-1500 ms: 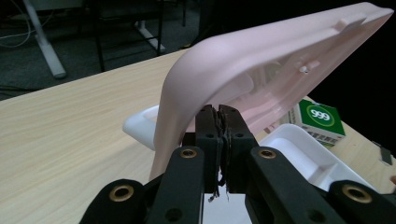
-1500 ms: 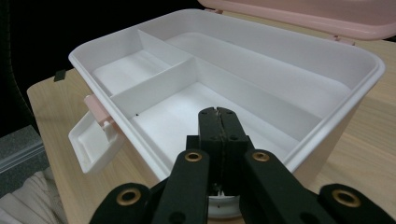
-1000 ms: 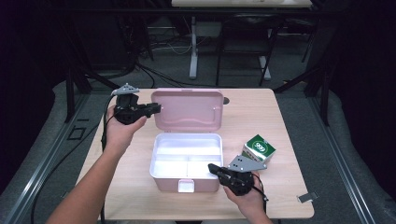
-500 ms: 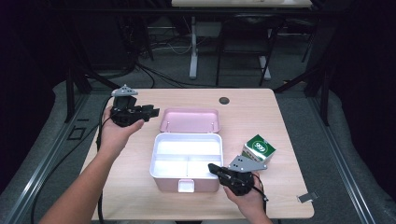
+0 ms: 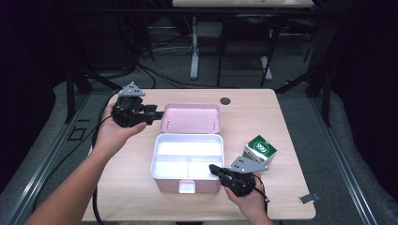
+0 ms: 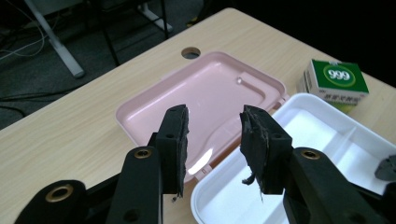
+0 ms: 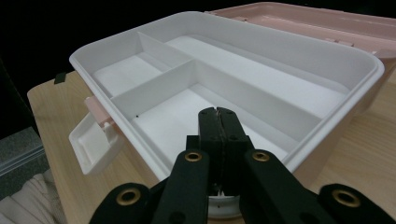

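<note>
The lid point(image 5: 191, 118), upright a second ago, now lies flat on the table behind the box point(image 5: 187, 161), so the box is open for loading. The left gripper point(image 5: 157, 114), jaws just opened and apart, holds nothing beside the lid. The right gripper point(image 5: 215, 169), jaws together and empty, rests at the box's near rim.

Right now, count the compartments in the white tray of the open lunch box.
3. One long compartment runs along the back by the pink lid; two smaller ones sit in front, left and right.
</note>
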The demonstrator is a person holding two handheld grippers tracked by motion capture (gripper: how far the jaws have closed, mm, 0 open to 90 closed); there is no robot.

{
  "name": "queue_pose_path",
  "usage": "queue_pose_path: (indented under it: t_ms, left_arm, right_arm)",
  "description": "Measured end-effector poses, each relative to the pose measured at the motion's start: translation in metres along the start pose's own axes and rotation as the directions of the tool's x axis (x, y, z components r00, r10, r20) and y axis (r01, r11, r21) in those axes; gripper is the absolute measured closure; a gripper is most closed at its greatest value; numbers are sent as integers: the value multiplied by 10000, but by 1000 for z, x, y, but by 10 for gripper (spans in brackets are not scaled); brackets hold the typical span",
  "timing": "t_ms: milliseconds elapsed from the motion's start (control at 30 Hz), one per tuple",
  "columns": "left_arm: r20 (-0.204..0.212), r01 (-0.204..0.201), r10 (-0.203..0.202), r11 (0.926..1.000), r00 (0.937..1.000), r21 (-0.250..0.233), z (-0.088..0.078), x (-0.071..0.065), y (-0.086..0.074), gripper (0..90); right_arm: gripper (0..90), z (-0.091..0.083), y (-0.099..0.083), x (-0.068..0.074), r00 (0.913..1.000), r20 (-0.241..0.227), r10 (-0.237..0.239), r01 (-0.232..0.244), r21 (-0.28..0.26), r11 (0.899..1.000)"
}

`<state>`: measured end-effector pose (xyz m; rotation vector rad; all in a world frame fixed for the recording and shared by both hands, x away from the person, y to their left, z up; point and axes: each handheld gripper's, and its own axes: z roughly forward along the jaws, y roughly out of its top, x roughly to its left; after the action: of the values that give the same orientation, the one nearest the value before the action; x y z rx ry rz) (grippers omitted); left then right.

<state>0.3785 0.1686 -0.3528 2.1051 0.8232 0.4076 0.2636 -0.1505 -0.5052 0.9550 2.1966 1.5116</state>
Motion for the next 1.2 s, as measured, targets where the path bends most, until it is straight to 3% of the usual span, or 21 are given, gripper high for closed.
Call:
queue_pose_path:
  t_ms: [167, 267, 367, 433, 467, 533, 633, 667, 700, 733, 767, 800, 867, 900, 933, 1000, 1033, 1067, 1100, 1167, 1200]
  left_arm:
    - [431, -974, 936, 9905, 9947, 975, 4, -15, 5, 607]
    - [633, -1197, 1124, 9849, 9916, 1253, 6, -19, 7, 608]
    - [1009, -1795, 1646, 9702, 9812, 1627, 7, -25, 10, 614]
    - [1093, -1895, 1723, 9663, 9790, 1742, 8, -26, 10, 620]
    - [1221, -2127, 1916, 9579, 9738, 1929, 10, -27, 11, 624]
    - [1274, -2235, 2006, 9534, 9713, 2028, 12, -28, 10, 626]
    - [1550, -2744, 2423, 9314, 9577, 2393, 16, -32, 10, 646]
    - [1655, -2843, 2489, 9265, 9543, 2465, 17, -32, 10, 650]
    - [1655, -2843, 2489, 9265, 9543, 2465, 17, -32, 10, 652]
    - [1779, -3067, 2662, 9141, 9474, 2651, 19, -34, 10, 656]
    - [1835, -3192, 2765, 9072, 9433, 2740, 21, -35, 10, 662]
    - [1835, -3192, 2765, 9072, 9433, 2740, 21, -35, 10, 666]
    - [1984, -3541, 3052, 8861, 9314, 2991, 23, -38, 10, 673]
    - [2055, -3652, 3136, 8792, 9271, 3059, 24, -39, 11, 677]
    - [2055, -3652, 3136, 8792, 9271, 3059, 24, -39, 11, 689]
    - [2240, -3788, 3190, 8679, 9209, 3214, 26, -42, 11, 699]
    - [2363, -3965, 3308, 8536, 9136, 3379, 28, -43, 12, 708]
    - [2449, -4028, 3326, 8463, 9107, 3486, 30, -45, 12, 716]
    - [2449, -4028, 3326, 8463, 9107, 3486, 30, -45, 12, 718]
    - [2612, -4259, 3470, 8236, 9007, 3745, 35, -48, 12, 717]
    - [2612, -4259, 3470, 8236, 9007, 3745, 35, -48, 12, 718]
  right_arm:
    - [900, 0, 0, 0, 10000, -24, 44, -44, -6, 10000]
    - [900, 0, 0, 0, 10000, -45, 46, -46, -1, 10000]
    - [900, 1, 1, -1, 9999, -69, 85, -85, -62, 9999]
    - [900, 1, 1, -1, 9999, -65, 98, -98, -68, 9999]
    - [895, 1, 1, -1, 9999, -77, 123, -123, -62, 9999]
    - [864, 1, 1, -1, 9999, -84, 143, -144, -81, 9999]
    - [815, 0, 4, 0, 9999, -126, 31, -31, 13, 10000]
    - [805, -1, 5, 1, 9999, -119, 21, -22, -84, 10000]
    - [805, -1, 5, 1, 9999, -119, 21, -22, -84, 10000]
    - [803, -3, 7, 1, 10000, -59, -5, 4, -228, 9997]
    - [802, -5, 8, 1, 10000, -37, 22, -23, -185, 9998]
    - [801, -6, 8, 0, 10000, 3, 35, -35, -267, 9996]
    - [799, -9, 9, -3, 9999, 61, 129, -126, -349, 9993]
    - [798, -10, 9, -3, 9998, 55, 172, -170, -378, 9991]
    - [798, -10, 9, -3, 9998, 55, 172, -170, -378, 9991]
    - [793, -12, 10, -6, 9997, 125, 209, -204, -417, 9989]
    - [792, -14, 10, -7, 9997, 116, 228, -224, -338, 9992]
    - [790, -14, 10, -7, 9997, 153, 215, -210, -333, 9992]
    - [790, -14, 10, -7, 9997, 153, 215, -210, -333, 9992]
    - [782, -16, 11, -9, 9995, 167, 262, -254, -476, 9985]
    - [779, -17, 11, -9, 9994, 199, 298, -287, -489, 9984]
